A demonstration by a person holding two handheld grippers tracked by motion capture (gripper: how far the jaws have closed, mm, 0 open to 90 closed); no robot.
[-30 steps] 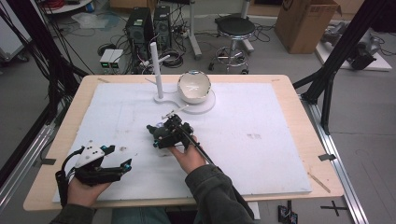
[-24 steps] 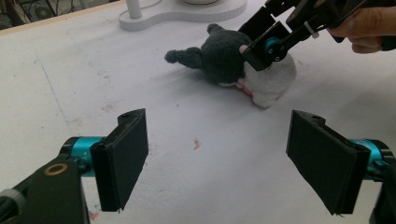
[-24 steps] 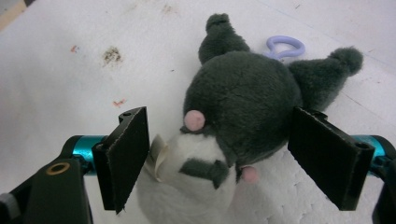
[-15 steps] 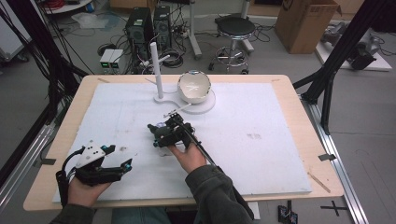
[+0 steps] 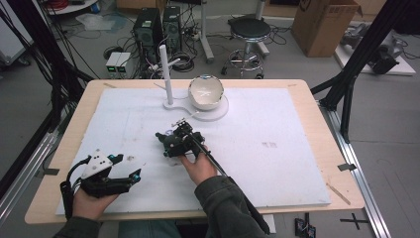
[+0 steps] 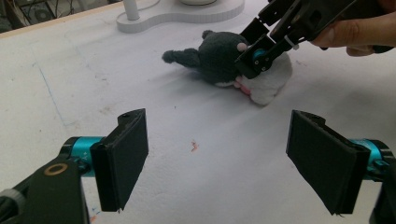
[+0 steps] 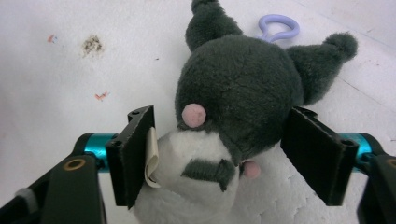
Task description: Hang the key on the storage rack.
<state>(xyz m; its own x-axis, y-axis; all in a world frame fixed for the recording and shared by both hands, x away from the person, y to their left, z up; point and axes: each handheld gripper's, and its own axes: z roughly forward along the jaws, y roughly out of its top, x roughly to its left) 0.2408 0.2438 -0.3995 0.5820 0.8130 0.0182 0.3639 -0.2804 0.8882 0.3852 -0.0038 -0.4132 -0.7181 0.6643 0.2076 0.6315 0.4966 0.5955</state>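
Observation:
A plush toy [image 7: 238, 79] with a dark grey head, a white face and a purple loop lies on the white mat [image 5: 257, 148]. My right gripper [image 7: 219, 154] stands over it near the mat's middle [image 5: 171, 141]. Its jaws have just been closing, with the toy's head between them, and both pads now touch the plush. My left gripper [image 6: 217, 163] rests open at the front left [image 5: 133, 176] with nothing between its pads. From there I see the plush toy [image 6: 219, 58] and the right gripper [image 6: 261, 56] farther off.
A white post [image 5: 168, 74] and a glossy round bowl [image 5: 205, 91] stand on a white base [image 5: 218, 115] at the back of the mat. The wooden table edge [image 5: 322, 124] frames the mat. Small red specks [image 6: 194, 147] mark the mat.

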